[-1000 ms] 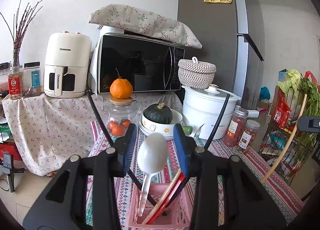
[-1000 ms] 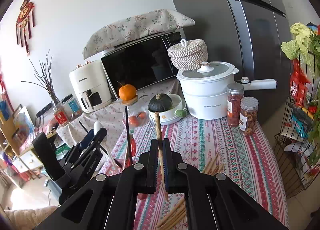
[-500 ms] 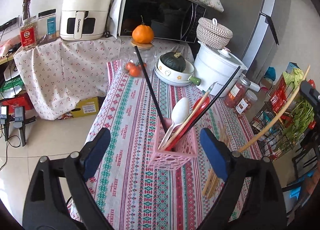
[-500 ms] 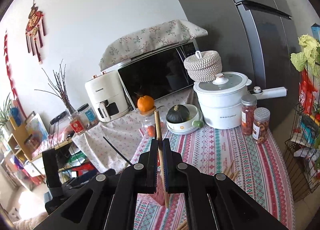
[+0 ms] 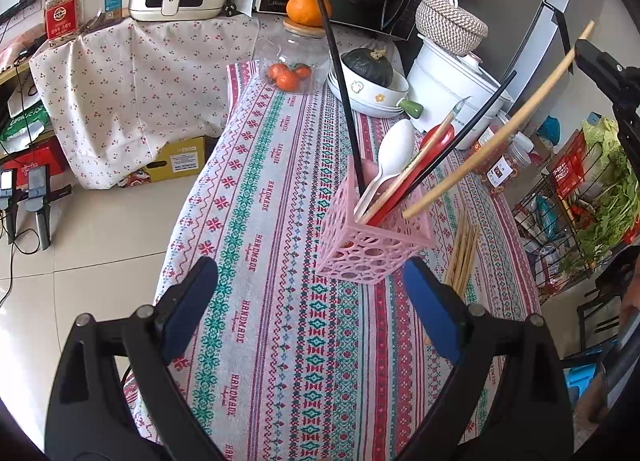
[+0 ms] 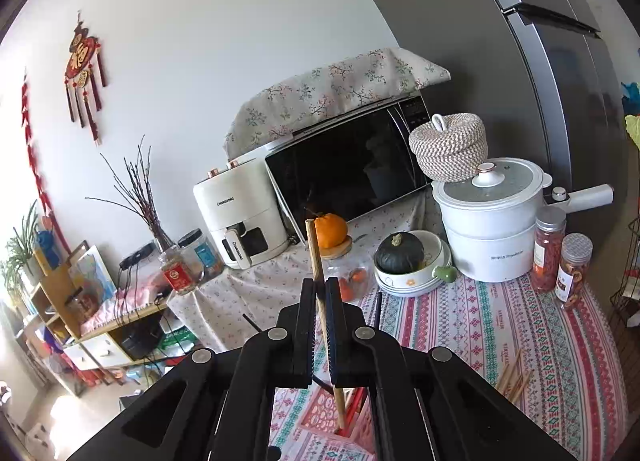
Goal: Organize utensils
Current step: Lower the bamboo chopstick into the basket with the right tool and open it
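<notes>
The right gripper [image 6: 320, 293] had its jaws pressed together on a single wooden chopstick [image 5: 496, 133], pinching it near its upper end, with the lower tip hanging just above the open top of the pink basket [image 5: 372, 245]. The basket stood toward the right edge of the table [image 5: 288, 341] and already held a white spoon [image 5: 394, 153], a red utensil, two black chopsticks and another wooden stick. A loose bundle of wooden chopsticks [image 5: 462, 253] lay flat on the cloth just beside the basket, near the table's right edge.

The left gripper [image 5: 310, 301] had its jaws spread wide and had just been opening; nothing sat between them.

Assessment: the chopstick appeared light, stiff and smooth, likely to pivot or slip in a two-pad pinch; a hold nearer its middle would steady it. The basket looked light and perforated, liable to tip under leaning contents. The loose chopsticks lay flat on the cloth, and would probably be best taken singly, across their width.
</notes>
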### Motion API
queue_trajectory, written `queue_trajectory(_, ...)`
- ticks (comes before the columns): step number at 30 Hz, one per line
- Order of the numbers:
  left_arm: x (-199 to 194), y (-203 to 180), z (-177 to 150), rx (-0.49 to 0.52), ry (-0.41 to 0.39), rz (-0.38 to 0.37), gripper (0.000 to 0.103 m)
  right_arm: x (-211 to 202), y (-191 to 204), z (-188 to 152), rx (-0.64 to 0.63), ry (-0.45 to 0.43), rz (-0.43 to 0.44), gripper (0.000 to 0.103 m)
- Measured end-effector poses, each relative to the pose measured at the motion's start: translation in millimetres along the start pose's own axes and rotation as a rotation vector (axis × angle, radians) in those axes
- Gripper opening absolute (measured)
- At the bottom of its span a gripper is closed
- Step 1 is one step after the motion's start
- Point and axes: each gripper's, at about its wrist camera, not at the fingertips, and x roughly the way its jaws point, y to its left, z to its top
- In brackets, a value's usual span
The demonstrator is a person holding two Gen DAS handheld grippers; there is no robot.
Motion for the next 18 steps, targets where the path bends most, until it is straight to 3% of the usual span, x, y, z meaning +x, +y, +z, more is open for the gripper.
queue_trajectory(8,5,0,-4,0.009,0.036,-0.01,0.094,36,-19,-27,0.053,0.086,-0.025,0.005)
queue_trajectory(15,3,-6,-6,0.025,0.038,-0.022,0.094,36,-28,-33,0.089,0.154,-0.022,0.008)
queue_trajectory(17,2,-10,-6,0.041,0.039,-0.026,0.094,30,-33,-31,0.093,0.165,-0.046,0.022)
queue_trajectory(18,2,-12,-6,0.048,0.038,-0.027,0.094,25,-36,-30,0.096,0.166,-0.062,0.039)
